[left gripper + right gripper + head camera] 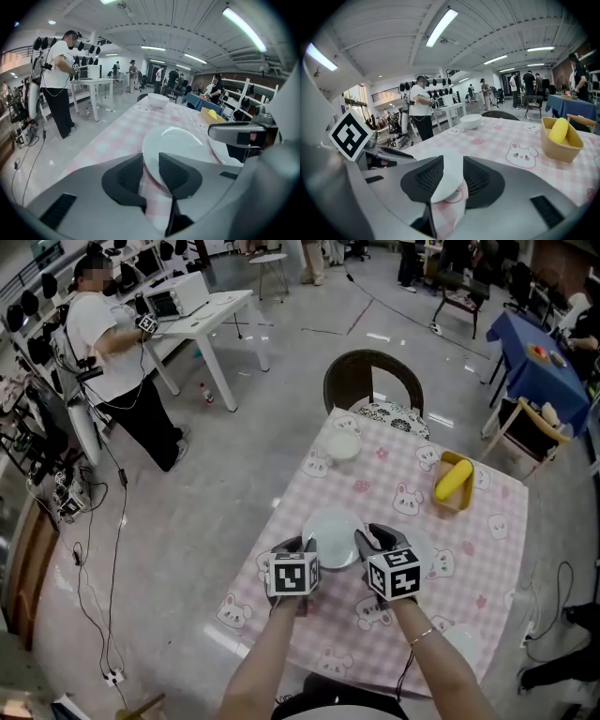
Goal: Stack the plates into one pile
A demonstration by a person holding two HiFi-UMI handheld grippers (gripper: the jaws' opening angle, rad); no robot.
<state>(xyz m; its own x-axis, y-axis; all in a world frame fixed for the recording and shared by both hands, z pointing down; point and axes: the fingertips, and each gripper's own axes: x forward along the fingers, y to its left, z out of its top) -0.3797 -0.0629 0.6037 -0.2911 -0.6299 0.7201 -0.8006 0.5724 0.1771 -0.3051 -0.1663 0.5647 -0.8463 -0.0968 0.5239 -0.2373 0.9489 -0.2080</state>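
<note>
Plate (333,535) lies on checked cloth (469,549), rim set between narrowly parted jaws of left gripper (150,168). Right gripper (453,176) is likewise set round white rim. Neither is seen pressing. Both grips to be closed fully, plate kept level, centred over neighbouring plate (427,542).

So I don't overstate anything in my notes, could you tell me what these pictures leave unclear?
Second plate: head view, mostly covered by the right tool.
Yellow item in the tray: head view, too small to identify.
Bowl interior: both gripper views, hidden by its rim.

No legible text (anywhere here)
</note>
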